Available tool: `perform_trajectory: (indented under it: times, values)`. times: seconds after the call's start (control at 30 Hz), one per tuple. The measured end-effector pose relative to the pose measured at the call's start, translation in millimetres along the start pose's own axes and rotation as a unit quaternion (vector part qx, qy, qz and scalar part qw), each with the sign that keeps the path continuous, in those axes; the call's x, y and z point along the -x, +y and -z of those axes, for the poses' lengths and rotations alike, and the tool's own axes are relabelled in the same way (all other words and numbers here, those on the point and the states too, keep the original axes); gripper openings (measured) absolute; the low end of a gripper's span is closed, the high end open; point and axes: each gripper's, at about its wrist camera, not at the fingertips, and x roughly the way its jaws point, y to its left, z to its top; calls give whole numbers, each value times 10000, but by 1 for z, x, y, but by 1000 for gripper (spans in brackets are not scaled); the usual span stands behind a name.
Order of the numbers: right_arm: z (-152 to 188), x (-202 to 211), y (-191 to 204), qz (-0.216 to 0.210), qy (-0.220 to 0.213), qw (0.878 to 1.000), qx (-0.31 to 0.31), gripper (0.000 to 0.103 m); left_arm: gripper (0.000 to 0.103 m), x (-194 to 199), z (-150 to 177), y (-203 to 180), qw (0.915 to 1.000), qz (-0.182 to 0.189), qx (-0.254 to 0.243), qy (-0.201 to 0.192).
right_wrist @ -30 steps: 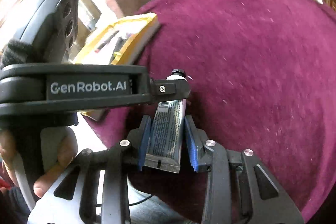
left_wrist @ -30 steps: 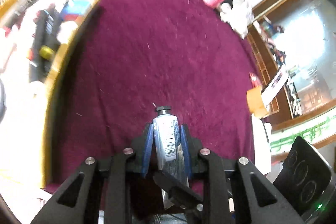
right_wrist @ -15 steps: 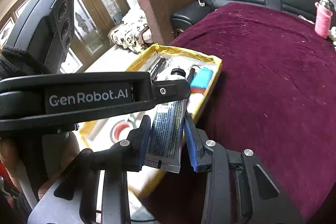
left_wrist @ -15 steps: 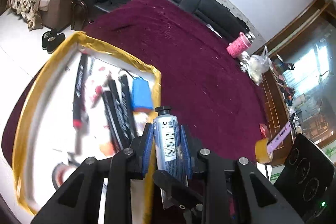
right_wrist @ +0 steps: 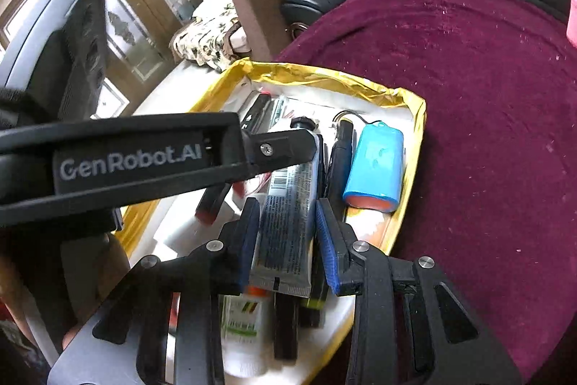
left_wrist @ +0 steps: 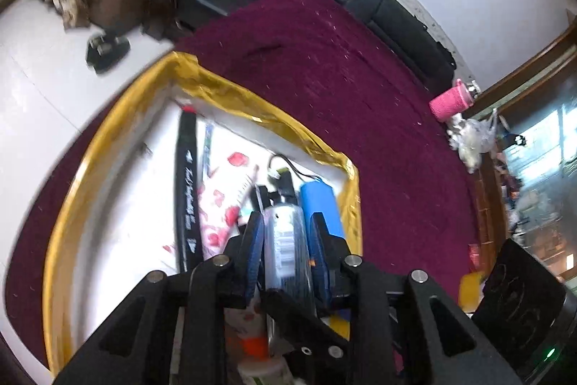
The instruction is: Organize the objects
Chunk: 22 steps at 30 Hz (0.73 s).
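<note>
Maroon rug (left_wrist: 360, 96) is carrying the tray (left_wrist: 252, 103). The tube (right_wrist: 288, 204) is being held over the tray, clamped by the right gripper (right_wrist: 288, 222). The left gripper (left_wrist: 286, 237) jaws have just been opening, the tube between them. The tube is best lowered flat, clearing the battery (right_wrist: 375, 165) at 1 o'clock.

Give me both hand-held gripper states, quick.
Left hand-held gripper: open, jaws just widened, tube between them.
Right hand-held gripper: closed on the same tube.
</note>
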Motion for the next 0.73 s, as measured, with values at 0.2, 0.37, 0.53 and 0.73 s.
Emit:
perform_trajectory:
  times: [0.2,0.37,0.53,0.73]
  values:
    - [13,13,-12,-318,-382,9968,-619,33,75,34,21,-25,9849,-1230,-665,-1021]
    - [43,45,3,-102,-645,9972,-365,41,79,55,59,-52,9299,-2845,-1708,-1583]
    - [81,67,1,6,-665,9966,-479,41,80,65,90,-64,9298,-2814,-1762,-1590]
    - [107,74,-11,-1,-689,9961,-554,41,80,71,109,-76,9340,-2677,-1745,-1601]
